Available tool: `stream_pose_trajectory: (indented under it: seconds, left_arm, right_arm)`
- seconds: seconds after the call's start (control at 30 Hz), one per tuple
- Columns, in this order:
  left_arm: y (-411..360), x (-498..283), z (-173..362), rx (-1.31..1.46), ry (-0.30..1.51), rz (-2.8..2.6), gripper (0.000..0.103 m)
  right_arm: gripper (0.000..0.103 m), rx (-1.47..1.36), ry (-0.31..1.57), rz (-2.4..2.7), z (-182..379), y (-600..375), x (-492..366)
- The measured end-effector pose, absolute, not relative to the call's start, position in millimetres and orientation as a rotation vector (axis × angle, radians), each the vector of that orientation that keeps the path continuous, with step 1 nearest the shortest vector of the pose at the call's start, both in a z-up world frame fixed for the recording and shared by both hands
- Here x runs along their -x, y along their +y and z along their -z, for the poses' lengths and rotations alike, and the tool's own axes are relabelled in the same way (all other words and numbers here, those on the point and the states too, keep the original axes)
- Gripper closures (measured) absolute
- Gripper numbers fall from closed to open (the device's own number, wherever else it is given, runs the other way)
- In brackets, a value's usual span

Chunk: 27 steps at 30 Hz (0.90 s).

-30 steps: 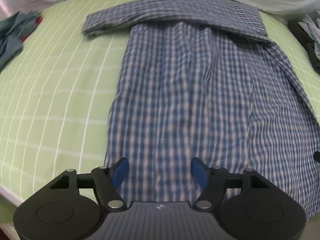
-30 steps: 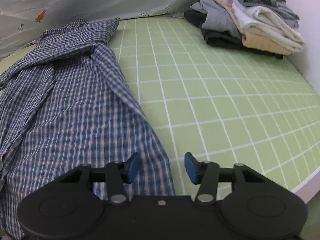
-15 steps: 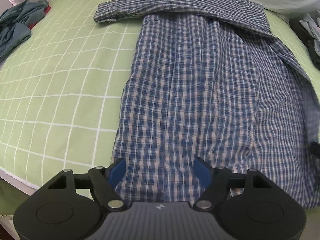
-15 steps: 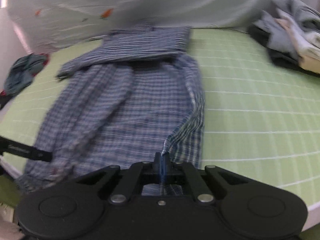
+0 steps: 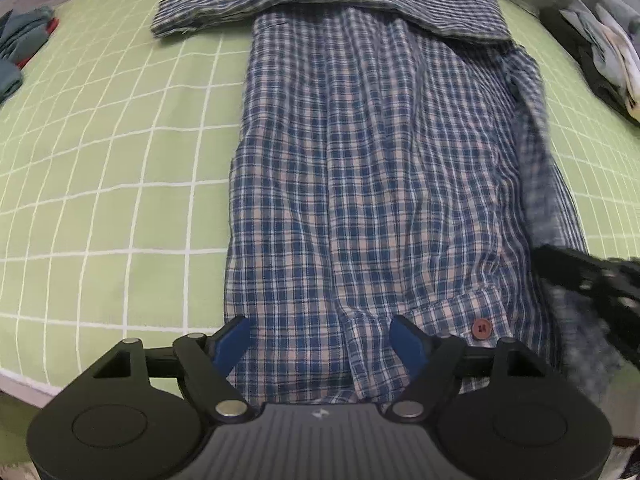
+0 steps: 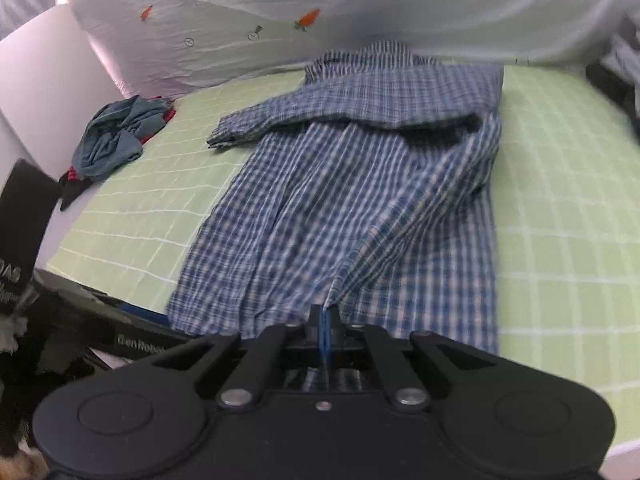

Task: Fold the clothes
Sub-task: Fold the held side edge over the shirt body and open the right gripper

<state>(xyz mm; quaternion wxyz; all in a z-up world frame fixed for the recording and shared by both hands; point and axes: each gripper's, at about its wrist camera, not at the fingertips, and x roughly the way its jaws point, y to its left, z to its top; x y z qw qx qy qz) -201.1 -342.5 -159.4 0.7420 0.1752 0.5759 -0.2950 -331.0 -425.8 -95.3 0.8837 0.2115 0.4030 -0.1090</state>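
The right gripper (image 6: 324,330) pinches the hem of the checked shirt (image 6: 352,184) spread on the green bed (image 6: 560,184). The left gripper (image 5: 322,340) hovers open over its hem. Crumpled clothes (image 6: 114,140) lie well left.

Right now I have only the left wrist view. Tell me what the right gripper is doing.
Observer: The right gripper is shut on the plaid shirt, at its front edge. The panel's lighter underside is showing.
Operator: Report what lies beyond the collar.
Observer: There is white bedding printed with small carrots.
Operator: Check beside the bed.
Observer: A black box with white lettering stands there.
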Motion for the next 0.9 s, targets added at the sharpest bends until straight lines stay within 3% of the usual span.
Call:
stream_pose_trajectory:
  seconds: [0.1, 0.27, 0.53, 0.9]
  left_arm:
    - [-340.2, 204.3, 157.4, -0.4, 1.259, 0.67, 0.021]
    - [-339.1, 204.1, 158.4, -0.426, 1.258, 0.691, 0.019]
    - [-343.8, 204.6, 162.4, -0.456, 1.258, 0.695, 0.018]
    - [-341.3, 203.0, 167.2, -0.464, 1.278, 0.669, 0.01]
  right_arm:
    - [0.099, -0.533, 0.88, 0.256, 112.2, -426.7, 329.6]
    - [0.078, -0.61, 0.848, 0.322, 111.1, -427.9, 350.3]
    - [0.08, -0.654, 0.716, 0.479, 95.9, -447.4, 386.1]
    - [0.084, -0.675, 0.928, 0.483, 128.2, -437.5, 389.8]
